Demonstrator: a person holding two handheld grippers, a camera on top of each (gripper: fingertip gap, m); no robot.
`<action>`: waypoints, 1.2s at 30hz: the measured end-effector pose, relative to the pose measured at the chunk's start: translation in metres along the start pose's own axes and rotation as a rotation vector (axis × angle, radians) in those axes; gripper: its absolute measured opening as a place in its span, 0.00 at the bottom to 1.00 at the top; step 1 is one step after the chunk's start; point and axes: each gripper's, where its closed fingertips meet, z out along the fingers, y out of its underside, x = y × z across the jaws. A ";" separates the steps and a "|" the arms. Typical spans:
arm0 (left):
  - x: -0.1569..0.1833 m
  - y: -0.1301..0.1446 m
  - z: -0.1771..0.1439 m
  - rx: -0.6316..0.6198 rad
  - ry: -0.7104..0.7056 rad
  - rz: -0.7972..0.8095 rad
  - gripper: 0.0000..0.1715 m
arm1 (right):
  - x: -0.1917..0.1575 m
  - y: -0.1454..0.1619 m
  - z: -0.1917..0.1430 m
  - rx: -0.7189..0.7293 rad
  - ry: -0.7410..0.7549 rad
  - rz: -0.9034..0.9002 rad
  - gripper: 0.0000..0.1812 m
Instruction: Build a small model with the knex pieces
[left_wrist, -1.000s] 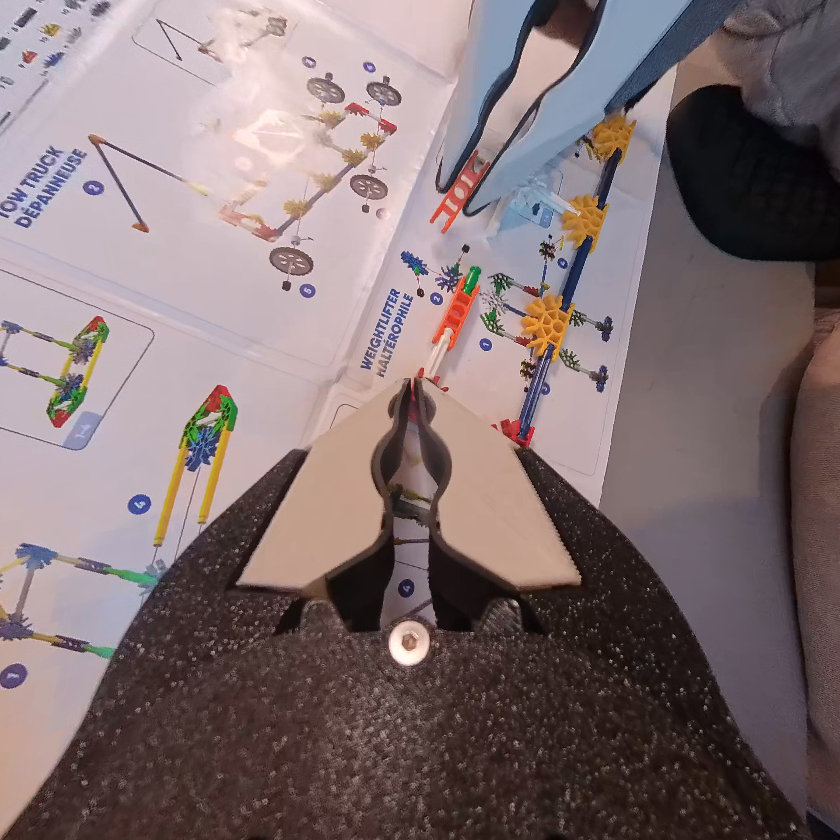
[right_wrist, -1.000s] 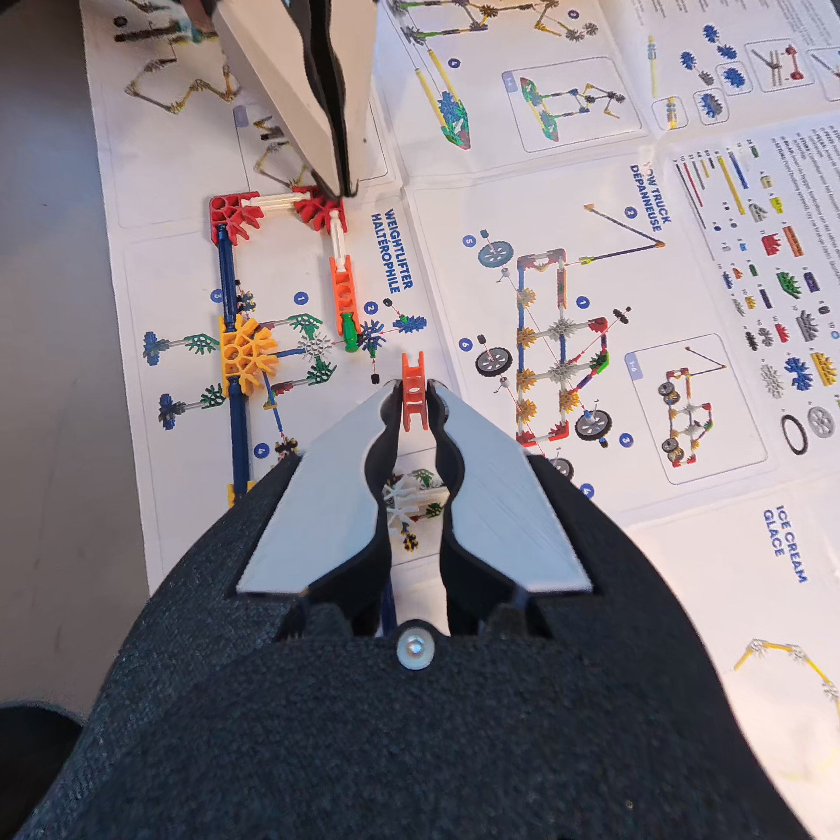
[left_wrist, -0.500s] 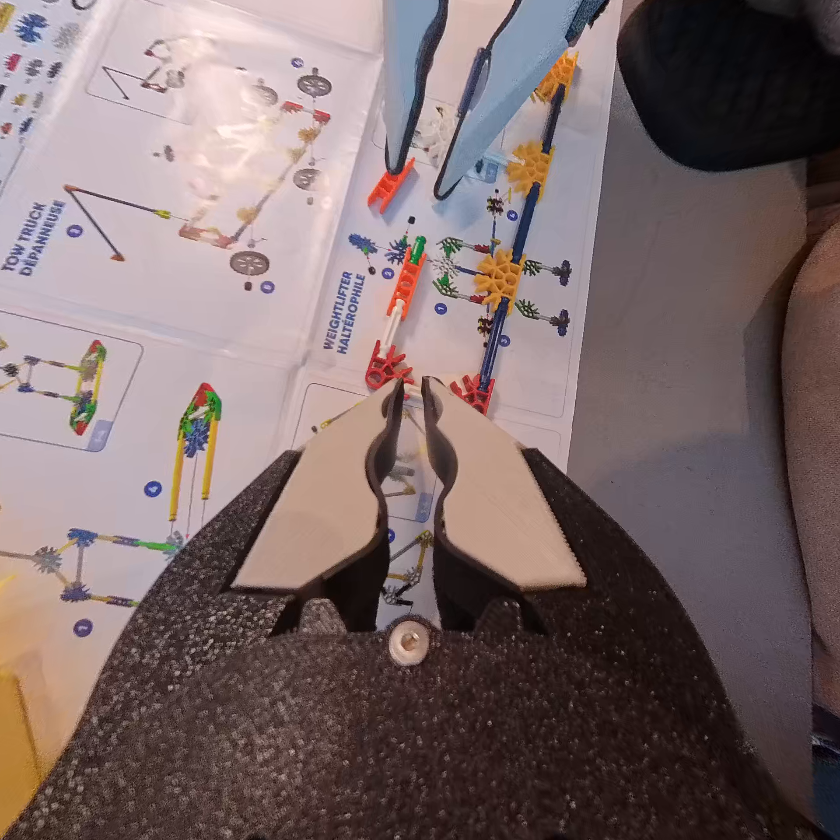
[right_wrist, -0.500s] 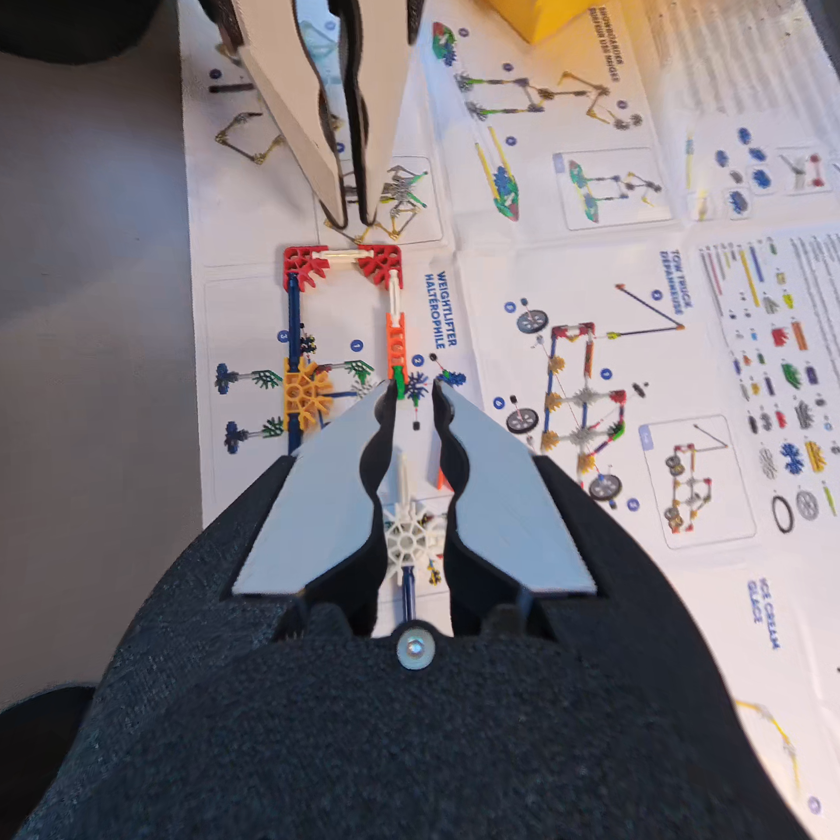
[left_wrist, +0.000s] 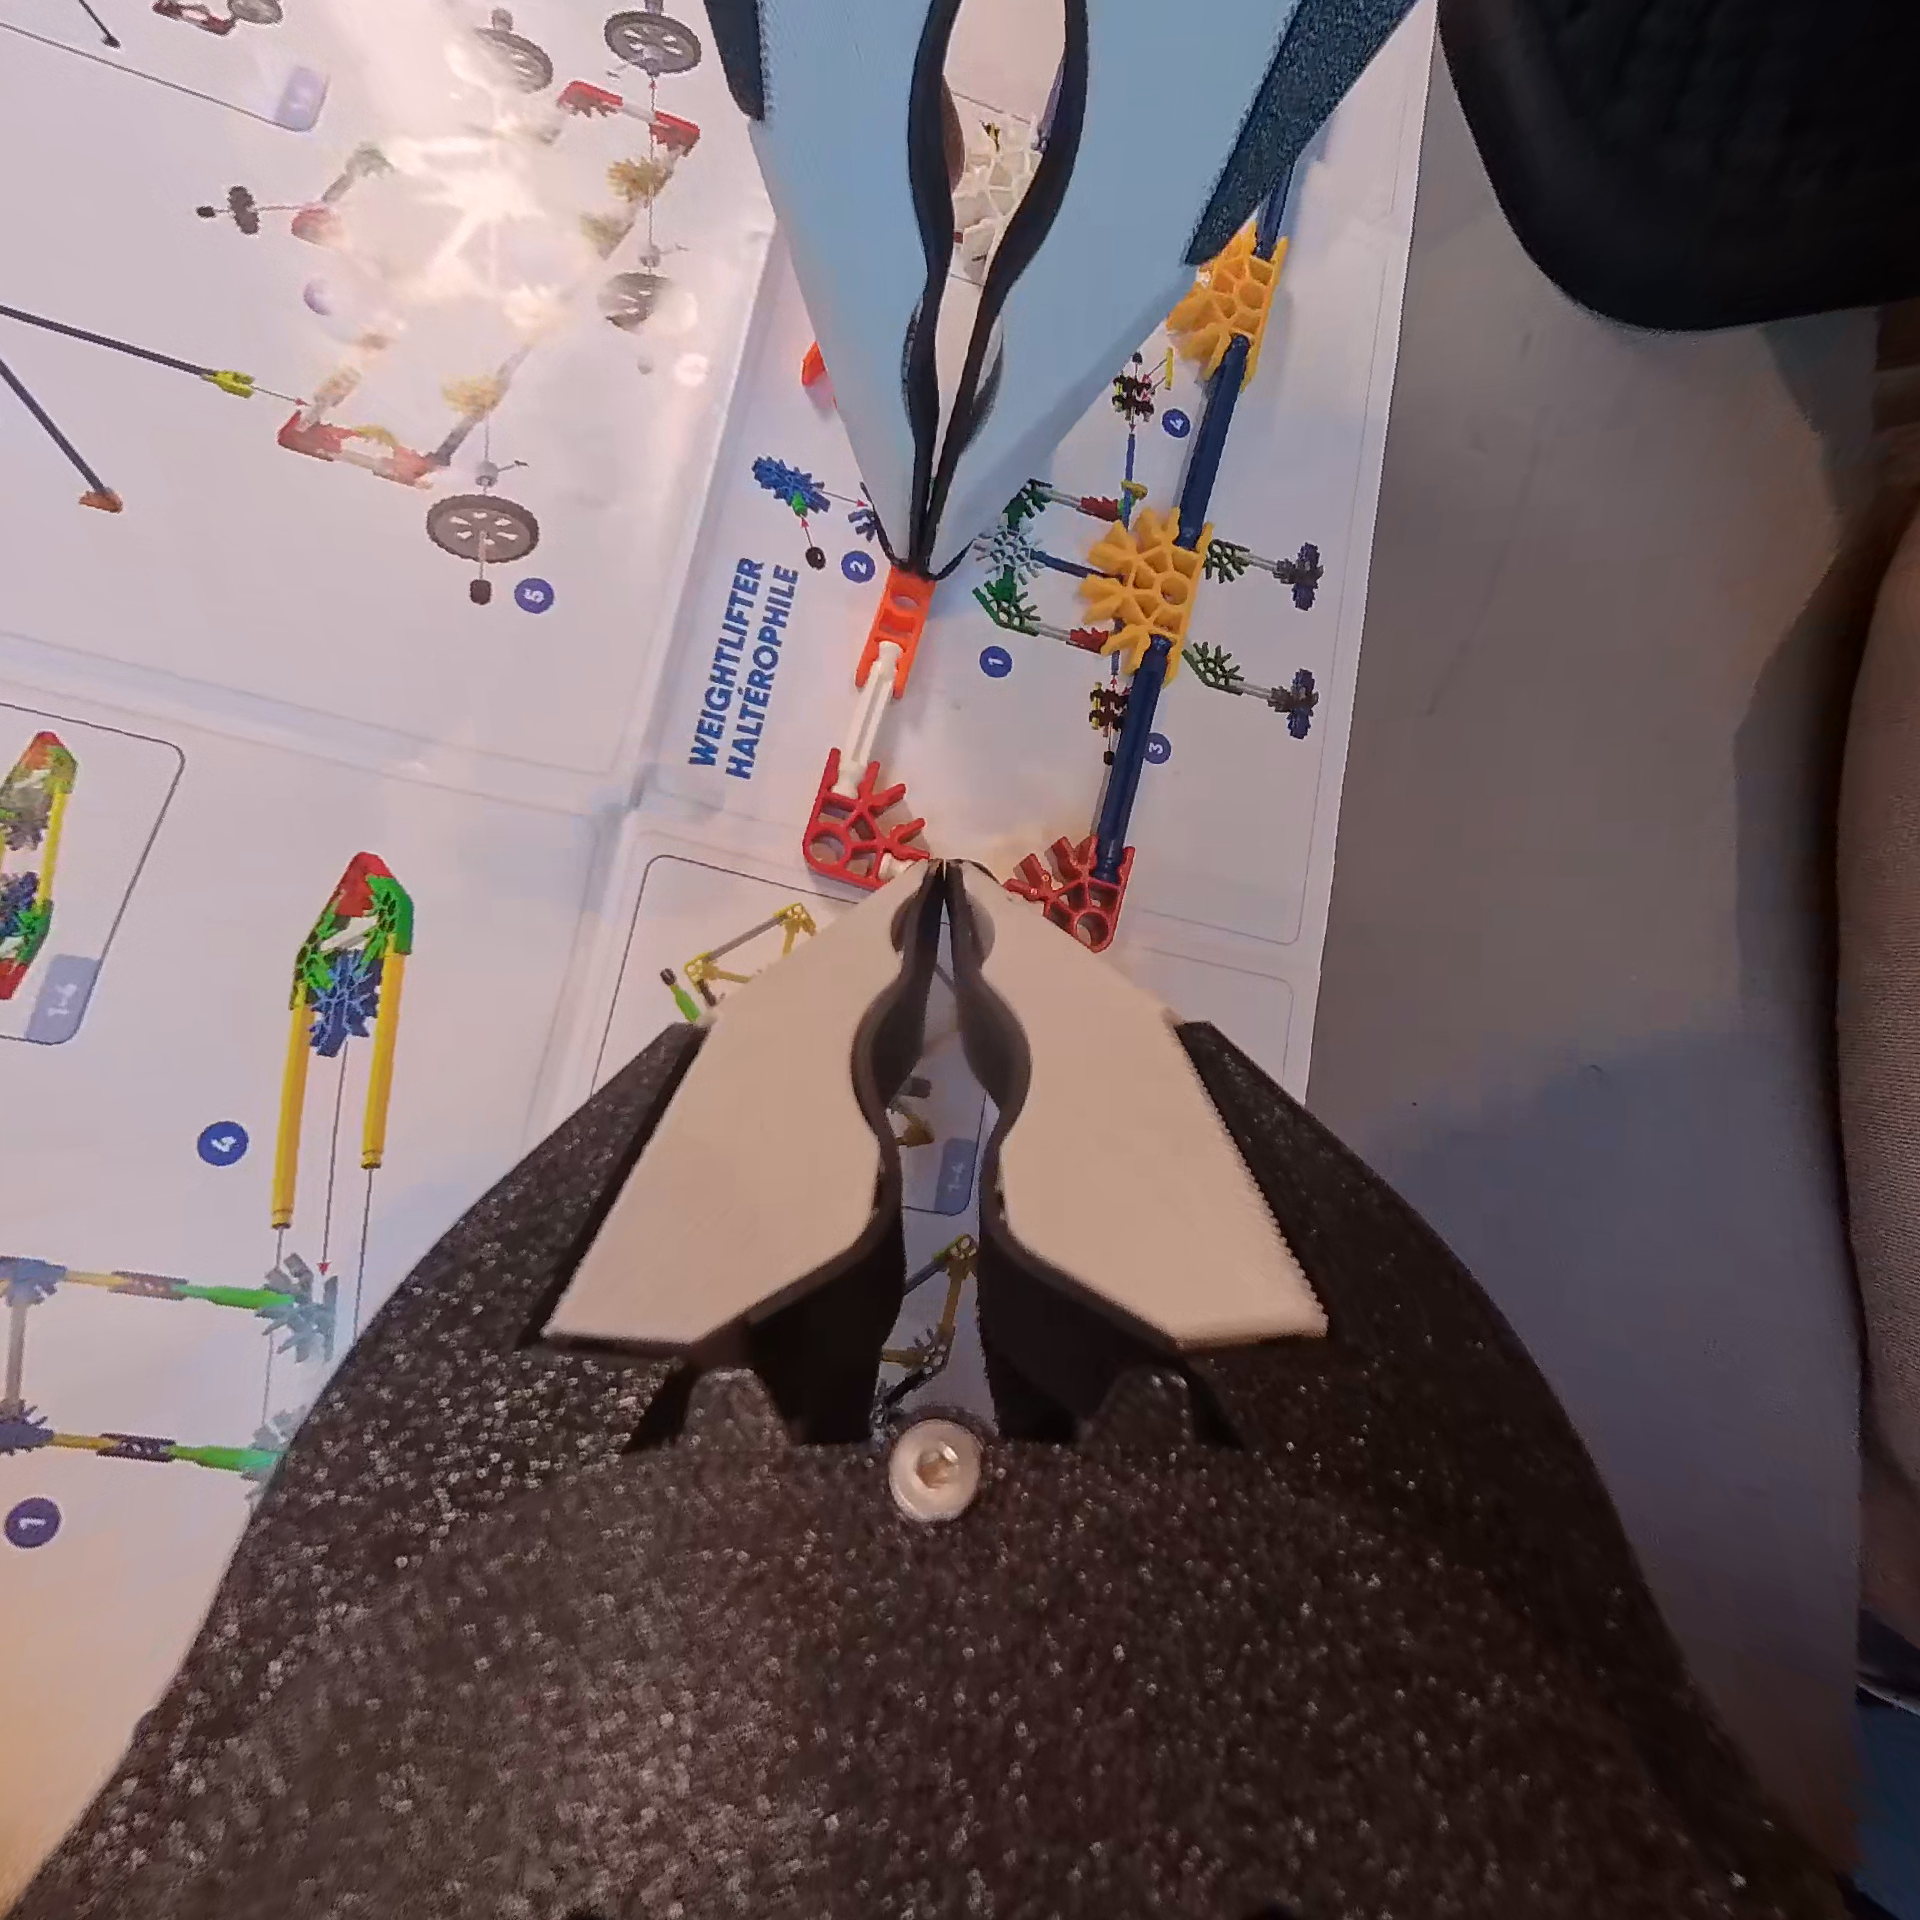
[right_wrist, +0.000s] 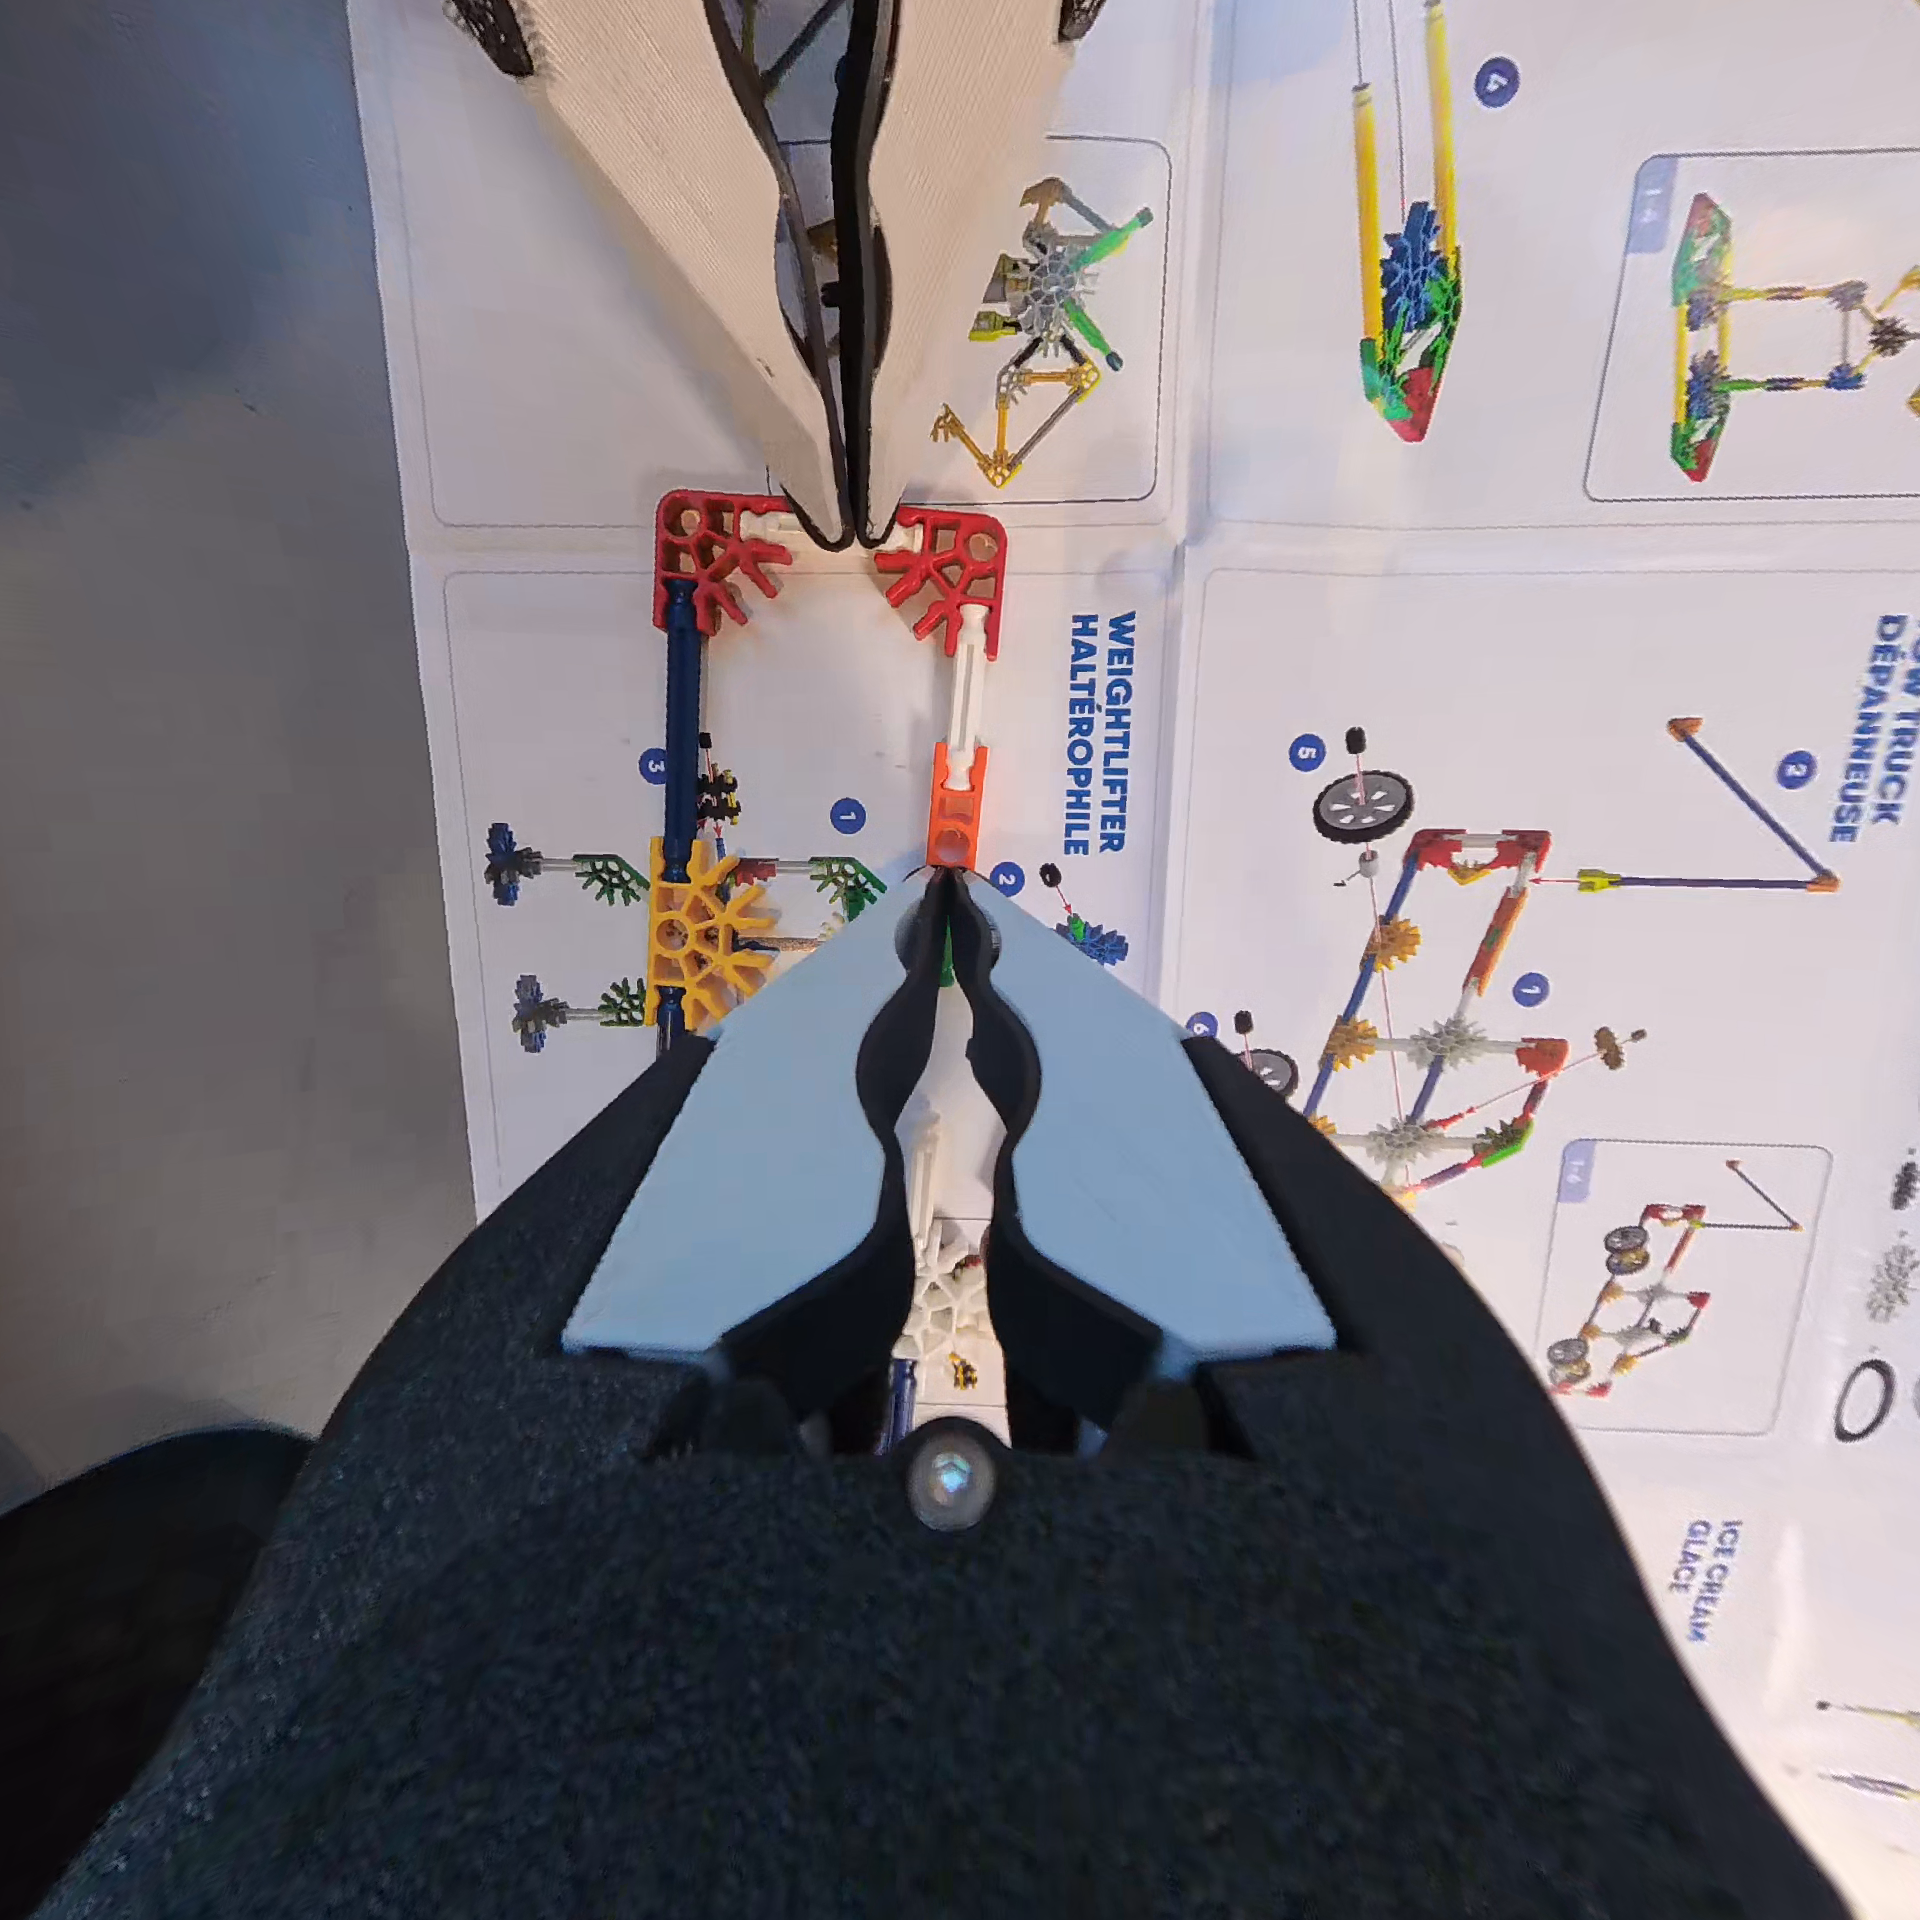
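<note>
We are pinching the short white rod (right_wrist: 902, 539) between two red connectors (right_wrist: 715, 566) with the left gripper (left_wrist: 940, 868); the right gripper (right_wrist: 943, 878) is closing on the green rod (right_wrist: 947, 971) just behind the orange connector (right_wrist: 955, 808), everything lying on the instruction sheet (right_wrist: 1351, 623).

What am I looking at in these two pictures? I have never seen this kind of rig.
There is no robot arm: a person holds a two-finger gripper in each hand, and each picture comes from a camera on one gripper, looking along its fingers. The left gripper, beige-fingered, is pinched on the short white rod joining two red corner connectors. The right gripper, pale blue, is closed on a green piece just below the orange connector. These belong to a plastic rod-and-connector frame, with a blue rod and yellow hub, lying on a printed instruction sheet on a grey surface.
</note>
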 end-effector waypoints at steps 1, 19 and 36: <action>0.000 0.000 0.000 0.001 0.002 -0.003 0.00 | 0.000 0.000 0.000 0.004 0.002 0.006 0.00; -0.019 -0.009 0.003 0.036 -0.110 0.074 0.11 | -0.018 0.129 -0.051 0.042 0.235 0.181 0.11; -0.047 -0.008 -0.006 0.063 -0.237 0.002 0.06 | 0.026 0.116 -0.056 0.044 0.224 0.155 0.08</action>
